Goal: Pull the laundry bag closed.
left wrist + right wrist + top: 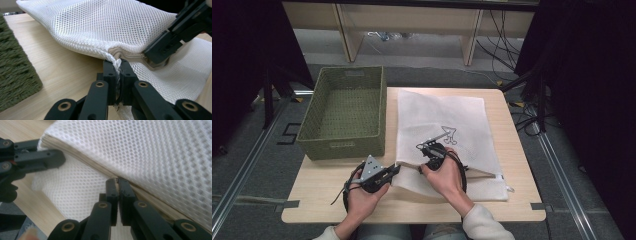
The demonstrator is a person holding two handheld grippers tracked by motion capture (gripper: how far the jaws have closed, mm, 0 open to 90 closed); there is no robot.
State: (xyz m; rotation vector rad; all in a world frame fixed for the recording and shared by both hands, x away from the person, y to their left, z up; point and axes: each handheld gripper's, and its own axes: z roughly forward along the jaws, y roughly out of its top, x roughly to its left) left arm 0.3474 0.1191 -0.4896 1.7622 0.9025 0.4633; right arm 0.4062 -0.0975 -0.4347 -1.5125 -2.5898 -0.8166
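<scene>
Gripping mesh bag, both tools

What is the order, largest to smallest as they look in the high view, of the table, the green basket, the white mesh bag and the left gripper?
1. table
2. white mesh bag, with the green basket looking close to it, too near to rank apart
3. left gripper
</scene>
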